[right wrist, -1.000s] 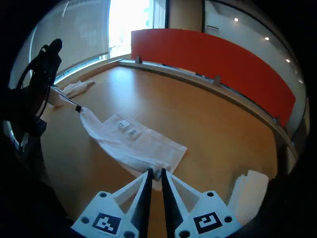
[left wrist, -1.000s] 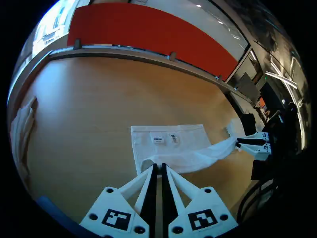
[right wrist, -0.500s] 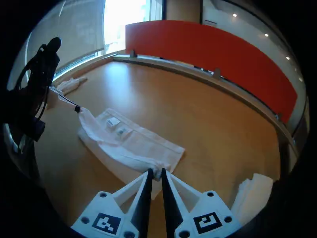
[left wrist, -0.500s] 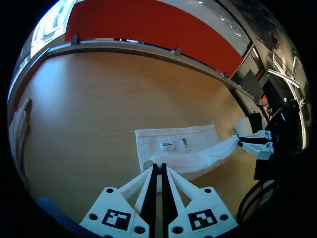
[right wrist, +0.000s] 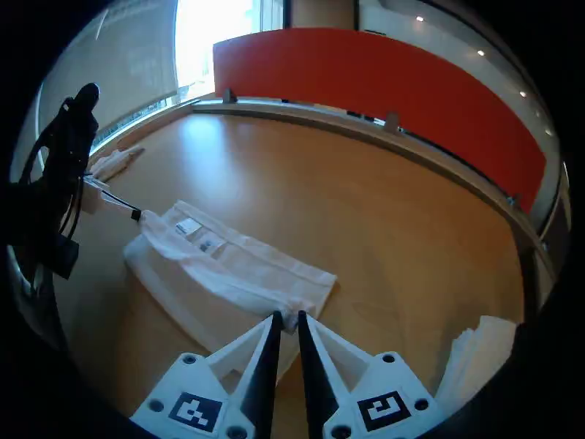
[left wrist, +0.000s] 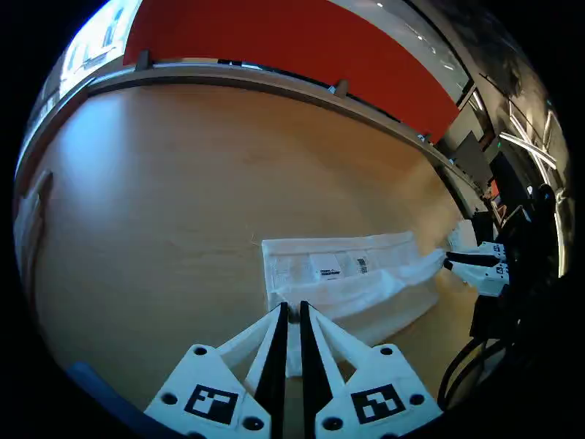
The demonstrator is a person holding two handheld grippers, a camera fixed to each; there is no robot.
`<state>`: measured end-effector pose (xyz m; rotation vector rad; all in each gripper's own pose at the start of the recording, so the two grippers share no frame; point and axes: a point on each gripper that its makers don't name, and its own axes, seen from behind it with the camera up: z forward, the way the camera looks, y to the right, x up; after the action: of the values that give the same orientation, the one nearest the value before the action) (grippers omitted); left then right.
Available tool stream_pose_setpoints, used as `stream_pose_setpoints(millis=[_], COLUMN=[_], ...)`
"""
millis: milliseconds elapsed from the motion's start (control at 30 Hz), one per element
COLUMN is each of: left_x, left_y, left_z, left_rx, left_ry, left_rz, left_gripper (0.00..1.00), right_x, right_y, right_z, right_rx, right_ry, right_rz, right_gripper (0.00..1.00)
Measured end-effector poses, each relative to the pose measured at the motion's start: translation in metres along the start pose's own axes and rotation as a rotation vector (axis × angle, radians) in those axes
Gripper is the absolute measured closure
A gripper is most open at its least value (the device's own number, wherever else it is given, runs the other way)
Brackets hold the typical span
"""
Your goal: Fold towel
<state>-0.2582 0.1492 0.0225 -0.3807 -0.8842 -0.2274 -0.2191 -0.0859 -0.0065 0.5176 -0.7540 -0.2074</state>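
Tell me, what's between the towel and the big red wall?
Bare wooden table, then a grey rail beyond the towel, in the right gripper view.

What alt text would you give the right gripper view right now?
The right hand-held gripper pinches the near corner of a white towel lying partly folded on a wooden table; the left hand-held gripper grips its far corner. A red partition stands behind.

The towel (left wrist: 351, 274) lay on the table (left wrist: 183, 183), its near edge raised and doubled over the middle. The left gripper (left wrist: 290, 311) pinched one end of that edge, the right gripper (right wrist: 287, 316) the other. A stack of folded cloths (right wrist: 479, 351) sat to the right, a loose cloth (right wrist: 113, 161) far left, and a partition (right wrist: 380, 80) stood behind the table.
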Motion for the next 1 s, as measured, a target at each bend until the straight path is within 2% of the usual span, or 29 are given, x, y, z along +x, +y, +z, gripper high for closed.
stream_pose_setpoints(millis=[167,367,400,467,600,633,700,733,800,1000], left_x=[0.003,0.008,0.009,0.011,0.013,0.013,0.012,0.012,0.012,0.011], left_y=[-0.007,-0.011,-0.011,-0.012,-0.014,-0.015,-0.016,-0.017,-0.020,-0.021], left_z=[0.007,0.009,0.008,0.005,-0.001,-0.003,-0.005,-0.006,-0.008,-0.015], left_rx=[0.023,0.048,0.052,0.058,0.069,0.071,0.078,0.083,0.092,0.104], left_ry=[0.008,0.022,0.025,0.031,0.043,0.044,0.047,0.050,0.053,0.062], left_rz=[-0.007,0.020,0.026,0.035,0.049,0.050,0.052,0.052,0.053,0.055], left_gripper=[0.82,0.75,0.71,0.60,0.29,0.21,0.11,0.09,0.06,0.06], right_x=[-0.002,0.000,0.001,0.003,0.005,0.006,0.007,0.007,0.007,0.006], right_y=[0.002,0.005,0.005,0.005,0.007,0.007,0.007,0.006,0.005,0.003], right_z=[0.008,0.013,0.013,0.013,0.011,0.010,0.008,0.008,0.007,0.004], right_rx=[-0.016,-0.036,-0.038,-0.041,-0.051,-0.054,-0.057,-0.056,-0.055,-0.055], right_ry=[-0.006,-0.001,0.001,0.005,0.014,0.017,0.021,0.022,0.023,0.026], right_rz=[0.005,0.013,0.014,0.016,0.015,0.014,0.014,0.015,0.018,0.022], right_gripper=[0.79,0.76,0.75,0.66,0.33,0.28,0.19,0.11,0.04,0.02])
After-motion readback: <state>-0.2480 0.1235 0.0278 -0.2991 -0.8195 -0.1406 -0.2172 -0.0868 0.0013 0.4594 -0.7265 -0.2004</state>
